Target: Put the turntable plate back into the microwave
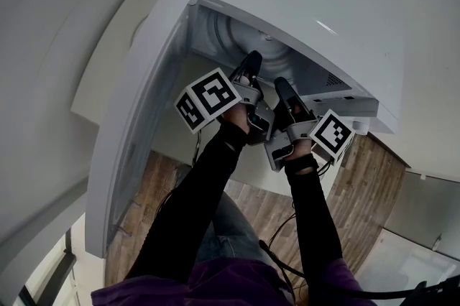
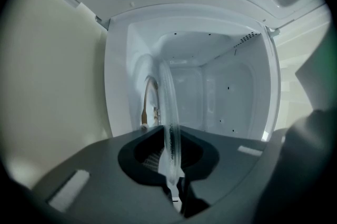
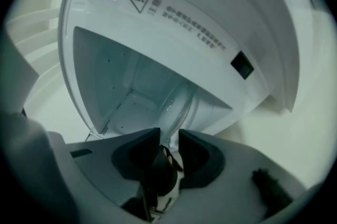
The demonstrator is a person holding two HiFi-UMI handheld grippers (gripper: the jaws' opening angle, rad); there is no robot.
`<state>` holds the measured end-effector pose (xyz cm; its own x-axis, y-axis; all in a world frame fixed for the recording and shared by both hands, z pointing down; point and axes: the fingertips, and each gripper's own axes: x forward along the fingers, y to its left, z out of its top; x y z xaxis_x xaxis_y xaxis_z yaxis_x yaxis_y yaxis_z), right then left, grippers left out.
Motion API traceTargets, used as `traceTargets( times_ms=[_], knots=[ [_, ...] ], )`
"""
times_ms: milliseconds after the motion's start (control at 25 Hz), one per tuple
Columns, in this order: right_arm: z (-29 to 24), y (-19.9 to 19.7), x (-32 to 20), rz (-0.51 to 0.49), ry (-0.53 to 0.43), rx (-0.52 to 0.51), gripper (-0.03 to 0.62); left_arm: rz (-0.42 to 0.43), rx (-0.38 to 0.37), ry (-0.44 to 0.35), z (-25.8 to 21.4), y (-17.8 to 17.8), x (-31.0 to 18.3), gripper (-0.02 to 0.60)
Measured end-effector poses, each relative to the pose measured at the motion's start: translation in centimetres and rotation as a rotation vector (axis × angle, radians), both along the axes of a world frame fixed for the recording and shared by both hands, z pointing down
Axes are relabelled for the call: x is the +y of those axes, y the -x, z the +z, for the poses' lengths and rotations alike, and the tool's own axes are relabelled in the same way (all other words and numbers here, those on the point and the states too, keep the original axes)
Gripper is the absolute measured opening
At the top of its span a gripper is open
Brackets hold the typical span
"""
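Note:
The clear glass turntable plate (image 1: 231, 36) is inside the cavity of the white microwave (image 1: 323, 3), whose door (image 1: 136, 132) hangs open at the left. In the left gripper view the plate (image 2: 168, 107) stands edge-on, and my left gripper (image 2: 171, 148) is shut on its rim. My left gripper (image 1: 250, 66) and right gripper (image 1: 282, 87) both reach into the opening side by side. In the right gripper view the plate's rim (image 3: 179, 104) runs into the gap of my right gripper (image 3: 165, 139), whose jaws stand apart around it.
The cavity's back and side walls (image 2: 226, 97) lie close ahead of the plate. A ring-shaped part (image 2: 149, 99) shows beside the plate. A warning label (image 3: 174, 12) sits on the frame. Wood-pattern floor (image 1: 366, 182) lies below, and cables hang from the grippers.

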<state>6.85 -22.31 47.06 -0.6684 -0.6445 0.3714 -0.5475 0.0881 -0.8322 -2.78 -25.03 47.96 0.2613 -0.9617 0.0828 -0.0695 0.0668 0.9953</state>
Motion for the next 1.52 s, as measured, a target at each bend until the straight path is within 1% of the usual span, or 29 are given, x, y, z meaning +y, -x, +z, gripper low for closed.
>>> traceTargets(
  times_ms=[160, 240, 320, 400, 560, 840, 1000, 1120, 1200, 1280, 1320, 1400, 1520],
  knots=[
    [0.1, 0.7, 0.0, 0.000, 0.029, -0.081, 0.105, -0.001, 0.001, 0.003, 0.1, -0.2, 0.1, 0.032],
    [0.1, 0.9, -0.2, 0.004, 0.029, -0.114, 0.091, -0.001, -0.005, 0.002, 0.0, -0.1, 0.1, 0.032],
    [0.1, 0.8, -0.3, 0.015, 0.031, -0.137, 0.084, 0.007, -0.023, -0.001, 0.0, -0.1, 0.0, 0.034],
    [0.2, 0.6, -0.4, 0.031, 0.037, -0.154, 0.074, 0.031, -0.057, -0.004, -0.1, -0.3, 0.0, 0.038],
    [0.1, 0.3, -0.6, 0.078, 0.017, -0.156, 0.064, 0.122, -0.140, -0.013, -0.2, -0.7, 0.1, 0.052],
    [0.1, 0.3, -0.5, 0.140, -0.003, -0.125, 0.063, 0.240, -0.204, -0.032, -0.3, -0.9, 0.3, 0.070],
    [0.0, 0.1, -0.6, 0.176, -0.014, -0.121, 0.061, 0.320, -0.302, -0.040, -0.4, -1.2, 0.5, 0.089],
    [-0.3, 0.0, -0.7, 0.188, -0.030, -0.113, 0.060, 0.408, -0.371, -0.018, -0.4, -1.6, 0.7, 0.101],
    [-0.5, -0.1, -0.8, 0.197, -0.040, -0.107, 0.060, 0.466, -0.396, 0.005, -0.4, -1.9, 0.8, 0.109],
    [-0.6, -0.2, -0.9, 0.203, -0.047, -0.102, 0.058, 0.504, -0.400, 0.027, -0.3, -2.1, 0.8, 0.110],
    [-0.5, -0.2, -0.9, 0.206, -0.046, -0.099, 0.058, 0.509, -0.394, 0.038, -0.2, -2.1, 0.9, 0.109],
    [-0.3, -0.3, -0.9, 0.220, -0.038, -0.095, 0.058, 0.505, -0.377, 0.052, -0.1, -2.1, 1.0, 0.104],
    [-0.2, -0.8, -1.2, 0.254, -0.032, -0.102, 0.057, 0.501, -0.348, 0.041, -0.2, -2.5, 1.1, 0.104]
  ],
)
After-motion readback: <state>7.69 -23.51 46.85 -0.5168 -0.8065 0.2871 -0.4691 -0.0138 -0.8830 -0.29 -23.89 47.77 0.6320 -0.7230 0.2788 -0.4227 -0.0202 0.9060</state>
